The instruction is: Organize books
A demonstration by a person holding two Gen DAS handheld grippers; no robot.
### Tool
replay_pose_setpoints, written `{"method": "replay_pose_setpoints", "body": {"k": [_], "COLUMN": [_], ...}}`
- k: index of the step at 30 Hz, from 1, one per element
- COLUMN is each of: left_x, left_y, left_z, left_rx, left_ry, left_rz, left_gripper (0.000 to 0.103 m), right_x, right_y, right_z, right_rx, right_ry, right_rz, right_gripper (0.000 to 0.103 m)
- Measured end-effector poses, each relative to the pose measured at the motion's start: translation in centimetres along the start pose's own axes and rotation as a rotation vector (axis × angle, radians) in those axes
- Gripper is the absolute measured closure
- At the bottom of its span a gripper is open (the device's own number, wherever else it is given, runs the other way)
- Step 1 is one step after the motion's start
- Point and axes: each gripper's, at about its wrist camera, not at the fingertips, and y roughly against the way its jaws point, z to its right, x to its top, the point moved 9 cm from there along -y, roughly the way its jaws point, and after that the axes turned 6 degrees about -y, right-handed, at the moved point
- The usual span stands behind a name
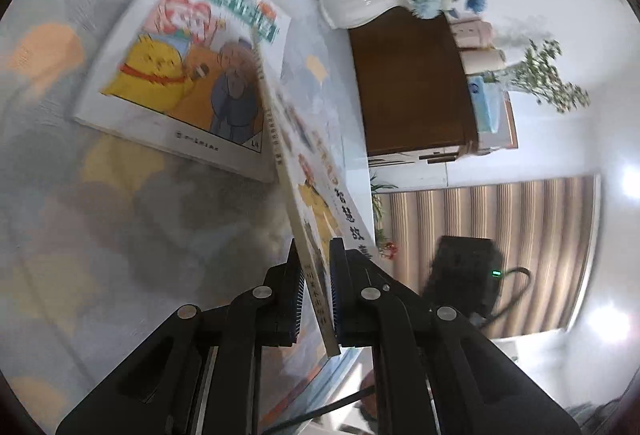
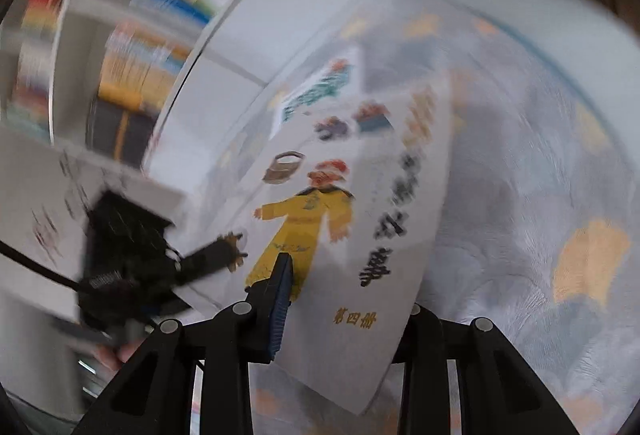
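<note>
My left gripper [image 1: 314, 295] is shut on the spine edge of a thin white picture book [image 1: 308, 171], held on edge above the patterned cloth. The same book [image 2: 360, 195] fills the right wrist view, with a yellow-robed figure and black characters on its cover. It lies between the fingers of my right gripper [image 2: 344, 311], which stand wide apart; only the left finger [image 2: 280, 299] shows, the right one is hidden behind the cover. A second picture book [image 1: 188, 63] with a green title lies flat on the cloth. It also shows blurred in the right wrist view [image 2: 320, 91].
A white vase with blue flowers [image 1: 372, 1] and a brown wooden box [image 1: 412, 87] stand at the table's far side. A bookshelf with many books [image 2: 132, 47] stands to the left. The left gripper's body and cable [image 2: 124, 259] are at lower left.
</note>
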Motion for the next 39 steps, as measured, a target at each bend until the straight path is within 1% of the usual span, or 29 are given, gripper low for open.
{"method": "replay_pose_setpoints", "body": {"k": [2, 4, 8, 10, 14, 15, 16, 19, 22, 26, 29, 32, 37, 39], "left_x": [-0.3, -0.7, -2.2, -2.8, -4.5, -5.0, -5.8, -7.1, -8.7, -10.8, -11.7, -12.3, -12.8, -12.7], "left_y": [2.2, 4.7, 12.4, 16.9, 26.9, 29.2, 32.1, 38.1, 44.0, 50.4, 53.4, 55.2, 56.2, 56.6], "left_z": [0.2, 0.0, -0.8, -1.5, -4.1, -4.9, -5.9, -8.6, -11.8, -16.6, -20.0, -23.2, -27.7, -29.0], "left_rx": [0.01, 0.009, 0.02, 0.037, 0.091, 0.111, 0.138, 0.199, 0.245, 0.293, 0.309, 0.318, 0.343, 0.34], "left_ry": [-0.017, -0.016, -0.018, -0.018, -0.001, 0.001, 0.001, 0.02, 0.046, 0.082, 0.116, 0.152, 0.206, 0.232], "left_rz": [0.023, 0.048, 0.144, 0.203, 0.33, 0.356, 0.386, 0.452, 0.507, 0.557, 0.568, 0.568, 0.557, 0.564], "left_gripper": [0.093, 0.093, 0.092, 0.092, 0.092, 0.092, 0.091, 0.091, 0.091, 0.09, 0.09, 0.089, 0.09, 0.09], "right_x": [-0.6, -1.1, -3.2, -4.5, -8.2, -9.1, -10.4, -14.0, -18.0, -22.2, -25.0, -27.5, -29.9, -30.1], "right_y": [0.3, 0.5, -0.3, -1.5, -5.3, -6.2, -7.5, -10.9, -15.4, -20.6, -24.5, -27.7, -32.4, -33.4], "right_z": [-2.8, -5.5, -12.2, -15.9, -24.2, -25.9, -28.5, -33.5, -38.7, -43.6, -46.4, -47.8, -48.7, -48.9], "right_rx": [-0.042, -0.06, -0.044, -0.022, 0.07, 0.088, 0.112, 0.148, 0.189, 0.217, 0.195, 0.159, 0.089, 0.068], "right_ry": [0.097, 0.161, 0.276, 0.332, 0.407, 0.421, 0.447, 0.506, 0.553, 0.577, 0.6, 0.606, 0.597, 0.594], "right_rz": [0.014, 0.026, 0.031, 0.027, -0.006, -0.014, -0.025, -0.062, -0.112, -0.168, -0.196, -0.216, -0.237, -0.239], "right_gripper": [0.07, 0.07, 0.07, 0.07, 0.07, 0.07, 0.07, 0.07, 0.07, 0.07, 0.07, 0.07, 0.069, 0.069]}}
